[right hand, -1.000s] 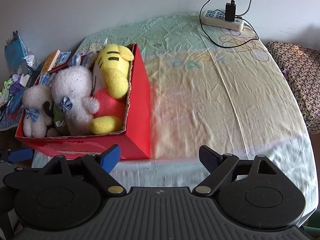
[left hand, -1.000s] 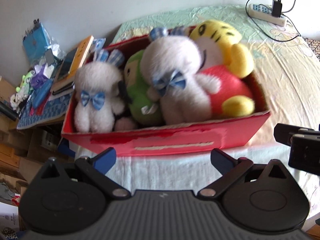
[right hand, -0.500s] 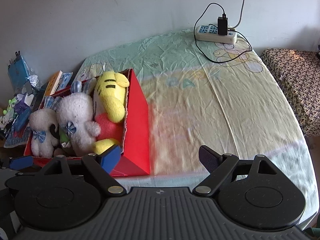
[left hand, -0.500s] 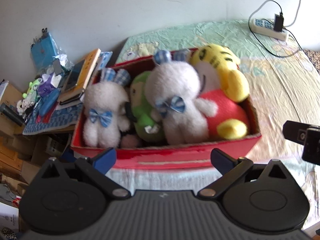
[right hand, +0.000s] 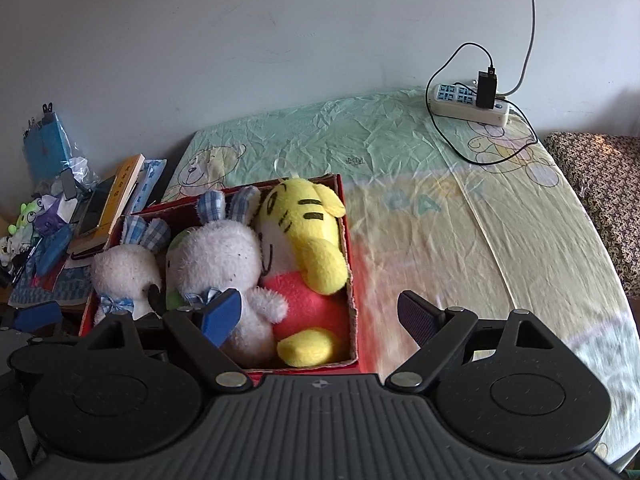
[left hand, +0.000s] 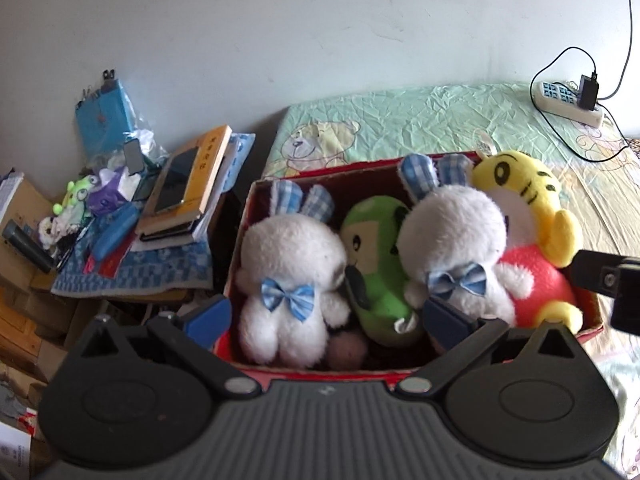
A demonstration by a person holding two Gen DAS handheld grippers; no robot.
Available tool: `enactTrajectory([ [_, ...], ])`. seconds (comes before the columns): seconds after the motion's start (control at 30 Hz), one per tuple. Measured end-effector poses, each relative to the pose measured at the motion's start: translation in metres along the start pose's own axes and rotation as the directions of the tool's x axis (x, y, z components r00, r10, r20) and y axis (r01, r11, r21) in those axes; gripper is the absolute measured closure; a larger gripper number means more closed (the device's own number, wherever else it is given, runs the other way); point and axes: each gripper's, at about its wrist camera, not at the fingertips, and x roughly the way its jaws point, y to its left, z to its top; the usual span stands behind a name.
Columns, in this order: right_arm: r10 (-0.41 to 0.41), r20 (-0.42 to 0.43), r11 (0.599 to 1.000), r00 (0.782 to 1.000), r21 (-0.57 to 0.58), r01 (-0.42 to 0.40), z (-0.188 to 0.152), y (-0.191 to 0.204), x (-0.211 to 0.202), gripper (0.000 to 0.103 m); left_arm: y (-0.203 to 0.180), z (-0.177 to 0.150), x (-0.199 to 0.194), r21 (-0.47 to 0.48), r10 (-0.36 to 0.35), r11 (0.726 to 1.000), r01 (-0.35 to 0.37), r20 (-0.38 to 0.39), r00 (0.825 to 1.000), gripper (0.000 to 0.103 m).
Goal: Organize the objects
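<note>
Left wrist: box [left hand: 591,312] front hidden

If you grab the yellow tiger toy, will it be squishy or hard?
Probably squishy: the yellow tiger toy looks like fuzzy plush and would likely give under the fingers. Probably light too. It sits packed against the white bunny in the red box, so that may shift.
</note>
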Motion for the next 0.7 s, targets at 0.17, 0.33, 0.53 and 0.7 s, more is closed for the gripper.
enactTrajectory([
  [0.17,-0.026,-0.001,1.0,1.0,0.001,0.026,0.005,0.014,0.01,0.016,0.012,0.005,0.015,0.005,-0.014,1.0,0.014,-0.01,1.0,0.0],
  [0.33,-0.049,-0.016,0.999,0.999,0.016,0.049,0.005,0.023,0.02,0.016,0.02,0.008,0.028,0.012,-0.032,0.999,0.032,-0.016,0.999,0.0],
  [0.53,-0.069,-0.029,0.997,0.997,0.018,0.069,0.005,0.033,0.029,0.016,0.026,0.01,0.04,0.022,-0.065,0.998,0.065,-0.024,0.998,0.0],
  [0.7,-0.08,-0.029,0.997,0.996,0.01,0.08,0.008,0.04,0.034,0.016,0.031,0.011,0.047,0.02,-0.078,0.997,0.079,-0.028,0.997,0.0],
])
